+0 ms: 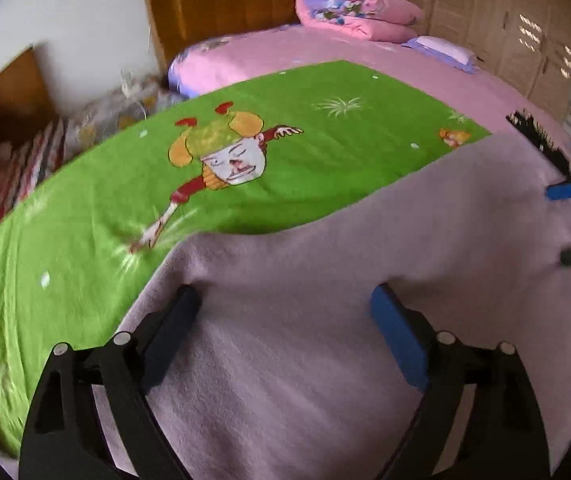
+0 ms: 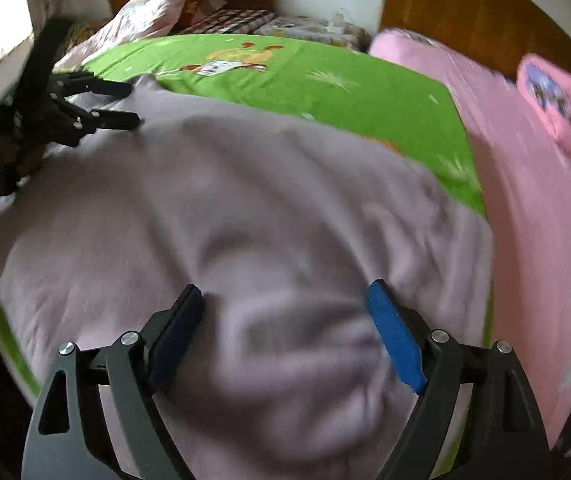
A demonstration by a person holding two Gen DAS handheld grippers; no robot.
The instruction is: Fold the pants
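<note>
The left tongs [image 1: 285,308] and the right tongs [image 2: 285,304] are both standing wide, holding nothing. They are hanging over the soft purple pants [image 1: 325,320], which are lying spread on the green blanket [image 1: 125,200], flat and ready to fold.

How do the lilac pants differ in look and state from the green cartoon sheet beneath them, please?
The pants are plain pale lilac; the green sheet is bright, printed with a cartoon figure. The pants lie rumpled with soft folds in the right wrist view; the sheet lies spread nearly flat. The pants rest on top; the sheet sits underneath, over the pink bed cover. Both are soft fabric laid out on the bed.
</note>
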